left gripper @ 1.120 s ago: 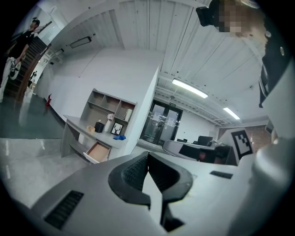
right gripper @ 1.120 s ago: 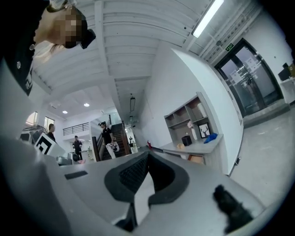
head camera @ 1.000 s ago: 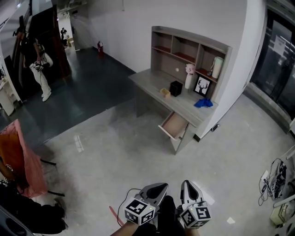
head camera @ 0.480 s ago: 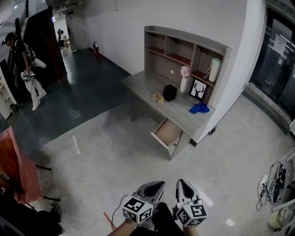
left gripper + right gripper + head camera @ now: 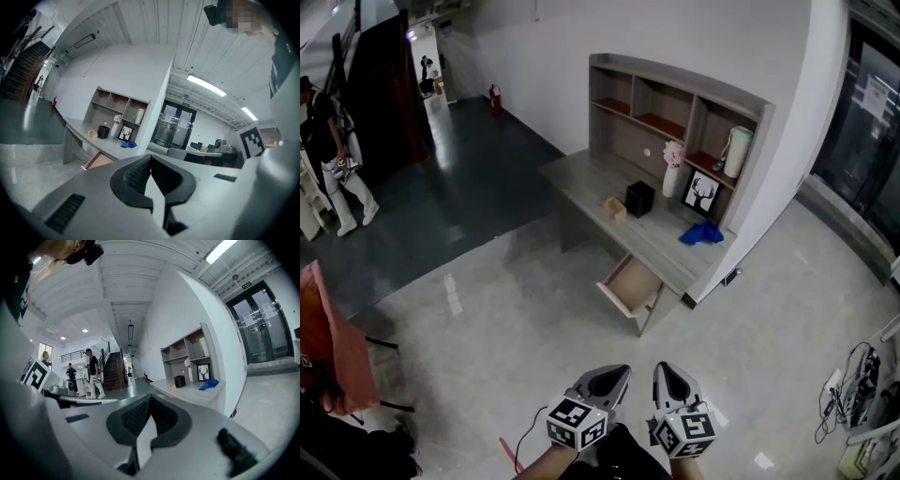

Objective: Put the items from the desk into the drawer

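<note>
A grey desk [image 5: 581,178] with a shelf unit stands against the white wall, some way ahead of me. On its top lie a small tan box [image 5: 613,207], a black box [image 5: 639,199], a flower vase [image 5: 673,171], a deer picture [image 5: 701,192] and a blue cloth [image 5: 701,233]. Its drawer [image 5: 628,284] is pulled open and looks empty. My left gripper [image 5: 616,374] and right gripper [image 5: 669,373] are side by side at the bottom of the head view, both shut and empty. The left gripper [image 5: 150,161] and right gripper [image 5: 150,401] views show the pads meeting, with the desk [image 5: 89,140] far off.
A pale jug [image 5: 737,151] stands on the shelf. A person [image 5: 328,155] walks on the dark floor at far left. An orange cover [image 5: 323,342] is at the left edge, cables [image 5: 853,398] at the right, a red strip [image 5: 508,452] by my feet.
The desk has slid lower and left in the head view and looks nearer. Both grippers stay shut, side by side. The person at the left has walked further left.
</note>
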Available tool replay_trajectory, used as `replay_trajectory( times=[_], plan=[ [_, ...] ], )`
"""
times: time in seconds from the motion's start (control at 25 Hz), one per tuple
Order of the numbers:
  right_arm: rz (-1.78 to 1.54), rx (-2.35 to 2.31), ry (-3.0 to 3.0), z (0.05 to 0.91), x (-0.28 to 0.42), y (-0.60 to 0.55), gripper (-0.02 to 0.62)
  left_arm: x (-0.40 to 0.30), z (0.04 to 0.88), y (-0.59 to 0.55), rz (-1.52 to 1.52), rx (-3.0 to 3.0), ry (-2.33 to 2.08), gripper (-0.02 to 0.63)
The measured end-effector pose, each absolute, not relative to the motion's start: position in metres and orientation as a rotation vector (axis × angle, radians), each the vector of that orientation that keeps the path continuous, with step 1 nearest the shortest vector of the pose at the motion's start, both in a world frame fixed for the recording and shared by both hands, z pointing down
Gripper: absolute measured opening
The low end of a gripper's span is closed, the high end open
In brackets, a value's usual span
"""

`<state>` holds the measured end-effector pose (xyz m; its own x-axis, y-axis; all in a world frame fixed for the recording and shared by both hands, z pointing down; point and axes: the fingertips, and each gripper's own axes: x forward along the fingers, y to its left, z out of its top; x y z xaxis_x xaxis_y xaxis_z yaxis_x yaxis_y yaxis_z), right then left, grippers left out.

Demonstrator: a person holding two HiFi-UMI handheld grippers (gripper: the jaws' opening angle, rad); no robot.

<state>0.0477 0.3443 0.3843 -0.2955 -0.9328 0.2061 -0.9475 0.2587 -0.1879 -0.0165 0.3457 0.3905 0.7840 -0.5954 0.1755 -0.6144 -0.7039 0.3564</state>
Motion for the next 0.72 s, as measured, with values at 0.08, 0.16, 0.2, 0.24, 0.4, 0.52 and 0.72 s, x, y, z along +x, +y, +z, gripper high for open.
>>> replay_trajectory(
  times=[0.08, 0.16, 0.2, 0.24, 0.4, 0.52, 0.72],
  plan=[
    [0.43, 1.823, -2.456, 0.385, 0.054, 0.337, 0.011, -0.01, 0.391, 0.338, 0.067, 2.573, -0.927, 0.011],
    [0.443, 1.818, -2.458, 0.388, 0.061, 0.329, 0.011, -0.003, 0.392, 0.33, 0.066, 2.569, -0.932, 0.011],
    [0.45, 1.815, -2.459, 0.39, 0.064, 0.326, 0.011, 0.001, 0.393, 0.327, 0.065, 2.568, -0.932, 0.011],
    [0.454, 1.812, -2.46, 0.392, 0.067, 0.323, 0.011, 0.005, 0.394, 0.324, 0.065, 2.567, -0.932, 0.011],
    [0.445, 1.804, -2.471, 0.392, 0.077, 0.31, 0.011, 0.015, 0.396, 0.314, 0.071, 2.565, -0.941, 0.011],
    [0.445, 1.799, -2.478, 0.392, 0.084, 0.302, 0.011, 0.021, 0.396, 0.306, 0.066, 2.565, -0.955, 0.011],
    [0.453, 1.778, -2.49, 0.398, 0.09, 0.294, 0.011, 0.027, 0.4, 0.298, 0.066, 2.551, -0.983, 0.011]
  ],
)
